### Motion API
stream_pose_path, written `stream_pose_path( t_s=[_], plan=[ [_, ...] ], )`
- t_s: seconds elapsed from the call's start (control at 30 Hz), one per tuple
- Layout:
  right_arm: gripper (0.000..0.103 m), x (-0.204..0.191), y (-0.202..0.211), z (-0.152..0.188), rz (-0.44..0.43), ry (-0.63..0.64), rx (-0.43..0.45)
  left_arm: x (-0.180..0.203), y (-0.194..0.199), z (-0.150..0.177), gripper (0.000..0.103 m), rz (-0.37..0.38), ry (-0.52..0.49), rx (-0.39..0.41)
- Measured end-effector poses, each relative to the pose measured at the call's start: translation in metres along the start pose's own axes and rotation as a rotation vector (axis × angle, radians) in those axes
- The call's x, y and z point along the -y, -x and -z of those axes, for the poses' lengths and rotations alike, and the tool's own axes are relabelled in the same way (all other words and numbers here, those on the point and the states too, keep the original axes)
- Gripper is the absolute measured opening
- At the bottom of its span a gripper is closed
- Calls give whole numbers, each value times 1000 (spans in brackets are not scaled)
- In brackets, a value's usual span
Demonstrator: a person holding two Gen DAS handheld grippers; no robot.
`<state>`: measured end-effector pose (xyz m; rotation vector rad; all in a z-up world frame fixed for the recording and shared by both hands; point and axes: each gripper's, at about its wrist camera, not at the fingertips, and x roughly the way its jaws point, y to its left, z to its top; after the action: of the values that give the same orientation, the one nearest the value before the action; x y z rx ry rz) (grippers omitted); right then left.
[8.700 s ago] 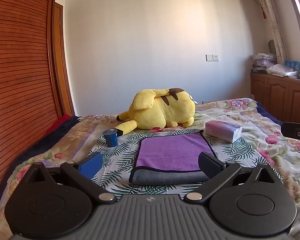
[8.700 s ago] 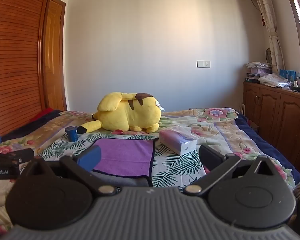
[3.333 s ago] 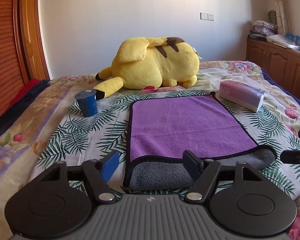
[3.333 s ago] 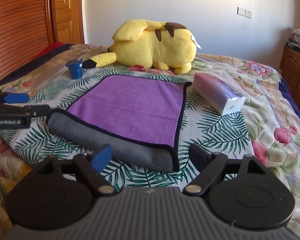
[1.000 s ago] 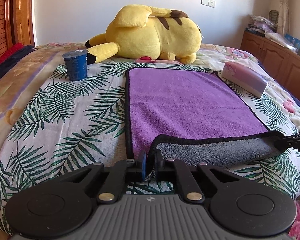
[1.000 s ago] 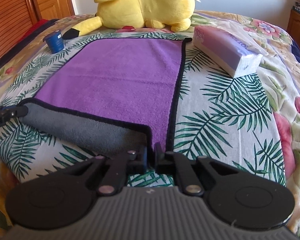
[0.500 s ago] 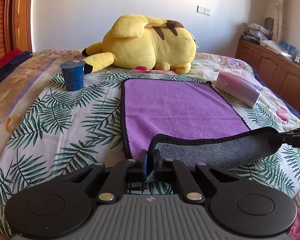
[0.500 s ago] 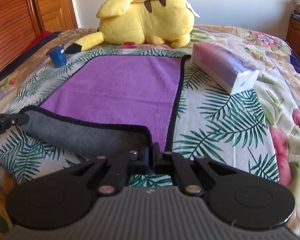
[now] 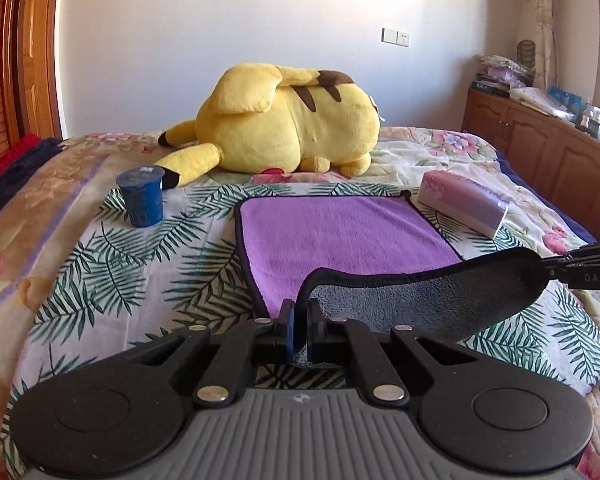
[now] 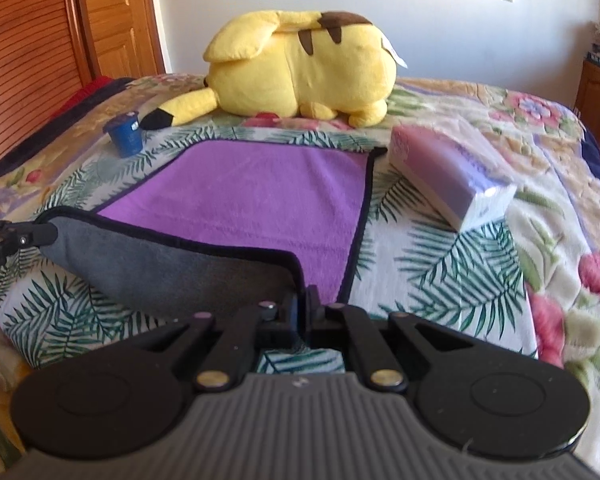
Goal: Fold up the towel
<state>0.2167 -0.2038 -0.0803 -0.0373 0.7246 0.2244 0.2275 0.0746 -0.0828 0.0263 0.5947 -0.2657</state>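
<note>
Left gripper (image 9: 299,322) and right gripper (image 10: 302,312) — jaws clamped on the towel (image 9: 340,236) corners — should travel level toward the far edge.

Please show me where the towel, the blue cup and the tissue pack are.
towel (image 9: 340,236), left wrist view, flat purple face.
blue cup (image 9: 141,200), left wrist view, side wall.
tissue pack (image 10: 452,168), right wrist view, top face.

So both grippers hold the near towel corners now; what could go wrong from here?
The left gripper and right gripper pinch only the thin hem of the towel, so a corner may slip. The raised edge sags between them, so the fold may land uneven. The tissue pack lies close and could snag it.
</note>
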Motion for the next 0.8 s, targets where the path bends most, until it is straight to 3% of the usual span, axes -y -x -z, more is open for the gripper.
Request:
stream_pose_path(
  t_s=[0.8],
  plan=[
    [4, 5, -3, -44, 6, 64, 85, 7, -4, -55, 0, 3, -141, 46]
  ],
)
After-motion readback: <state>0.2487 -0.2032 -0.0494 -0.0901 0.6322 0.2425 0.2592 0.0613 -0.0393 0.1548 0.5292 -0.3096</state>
